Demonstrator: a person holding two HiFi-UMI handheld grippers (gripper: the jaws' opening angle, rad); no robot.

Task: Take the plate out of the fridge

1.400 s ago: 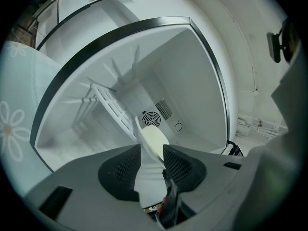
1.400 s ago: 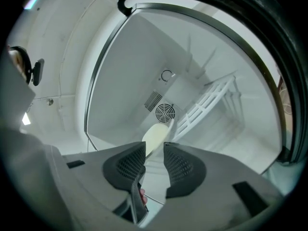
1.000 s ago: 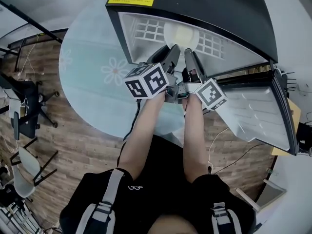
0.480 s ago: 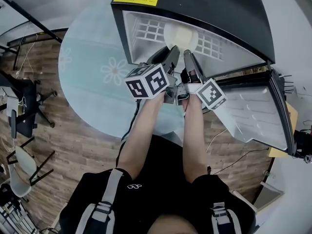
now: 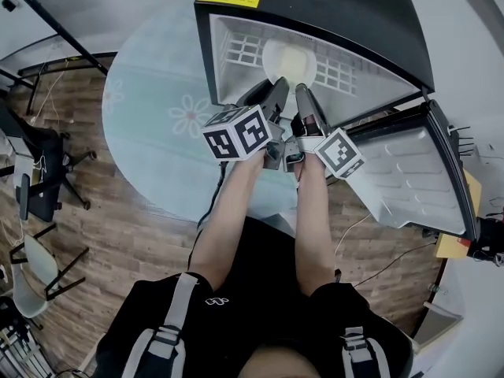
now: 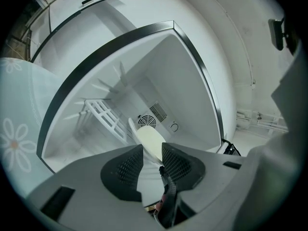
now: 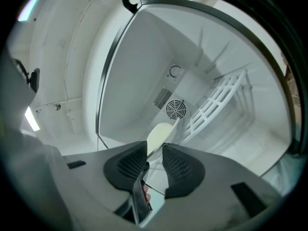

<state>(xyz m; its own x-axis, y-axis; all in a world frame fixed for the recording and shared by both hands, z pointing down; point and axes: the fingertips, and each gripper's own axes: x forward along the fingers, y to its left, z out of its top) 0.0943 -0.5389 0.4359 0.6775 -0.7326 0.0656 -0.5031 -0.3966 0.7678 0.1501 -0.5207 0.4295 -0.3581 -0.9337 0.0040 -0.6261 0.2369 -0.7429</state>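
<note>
A pale round plate stands inside the open black fridge, leaning at the wire rack. My left gripper and right gripper hang side by side just in front of the opening and point in at the plate. In the left gripper view the plate shows beyond the left gripper; its jaws are opening and nothing is between the pads. In the right gripper view the plate lies ahead of the open right gripper, untouched.
The fridge door swings wide open to the right. The fridge stands on a round light-blue table with flower prints. Chairs stand on the wooden floor at the left. A fan vent is on the fridge's back wall.
The head view has shifted slightly, so the fridge sits a little further right. Both grippers stay side by side in front of the opening, with no clear move.
</note>
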